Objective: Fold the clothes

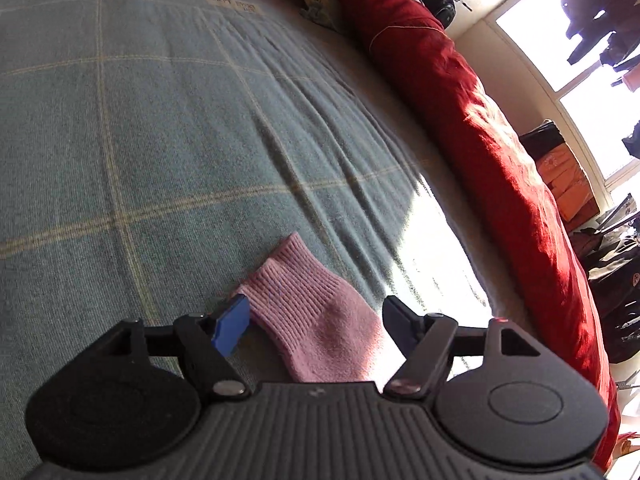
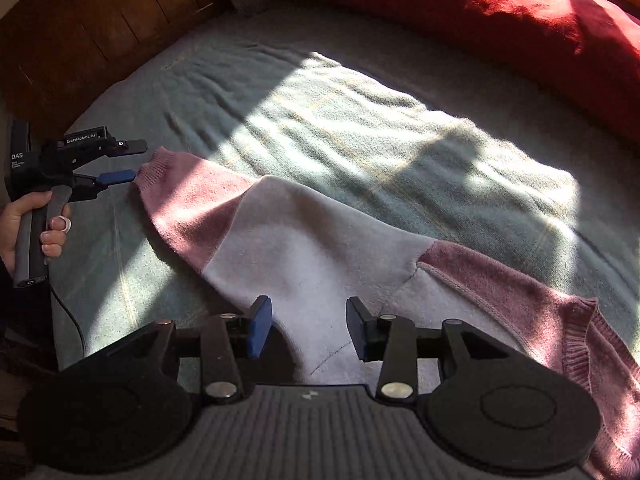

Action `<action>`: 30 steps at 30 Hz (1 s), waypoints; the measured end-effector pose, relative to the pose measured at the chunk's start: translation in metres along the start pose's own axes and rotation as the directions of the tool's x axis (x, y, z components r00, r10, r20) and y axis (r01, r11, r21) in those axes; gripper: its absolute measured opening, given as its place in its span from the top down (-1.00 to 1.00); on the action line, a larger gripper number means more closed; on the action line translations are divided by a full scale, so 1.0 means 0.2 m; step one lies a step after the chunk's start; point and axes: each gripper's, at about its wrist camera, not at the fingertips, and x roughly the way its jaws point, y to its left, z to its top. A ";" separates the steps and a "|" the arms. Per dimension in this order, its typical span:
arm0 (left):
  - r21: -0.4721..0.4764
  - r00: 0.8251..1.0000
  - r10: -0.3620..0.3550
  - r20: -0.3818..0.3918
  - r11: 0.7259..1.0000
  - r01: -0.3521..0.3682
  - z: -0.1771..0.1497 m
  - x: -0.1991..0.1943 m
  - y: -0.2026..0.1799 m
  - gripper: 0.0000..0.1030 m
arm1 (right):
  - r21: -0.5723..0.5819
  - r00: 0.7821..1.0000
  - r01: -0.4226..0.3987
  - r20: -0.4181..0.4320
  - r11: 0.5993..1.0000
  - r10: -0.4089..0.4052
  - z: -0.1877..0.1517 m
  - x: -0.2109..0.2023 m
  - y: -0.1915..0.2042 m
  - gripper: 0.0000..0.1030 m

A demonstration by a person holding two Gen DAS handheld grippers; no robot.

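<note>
The pink and pale lilac knit sweater with ribbed cuffs (image 2: 304,248) lies on the grey-green checked blanket (image 2: 360,128) covering the bed, its body bunched toward the near edge and one sleeve stretched out to the left. The ribbed cuff (image 1: 296,284) of that sleeve sits between the fingers of the left gripper (image 1: 316,328), whose jaws stand wide apart and hold nothing. The right gripper (image 2: 308,330) hovers over the pale body panel, jaws likewise apart and empty.

Progress: the garment is not a neat folded packet; sleeves are out and the body is crooked. Whether any fold has been laid cannot be settled from these views. A finished fold remains outstanding.

A long red cushion (image 2: 500,12) lies along the far side of the blanket. No basket, bin or other container shows in either view.
</note>
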 end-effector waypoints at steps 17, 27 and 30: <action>-0.021 0.998 0.024 0.060 1.000 -0.022 0.02 0.15 0.00 0.82 | 0.033 0.999 -0.038 -0.023 0.999 0.039 -0.01 0.07 0.05 0.06; -0.023 0.997 -0.019 0.074 1.000 0.021 0.19 0.12 -0.04 0.62 | 0.091 0.999 -0.032 -0.030 0.995 0.035 -0.05 0.13 0.04 0.06; -0.002 0.998 0.038 0.051 0.999 -0.038 0.17 0.11 -0.03 0.17 | 0.128 0.998 -0.038 -0.036 0.991 0.043 -0.07 0.20 0.05 0.06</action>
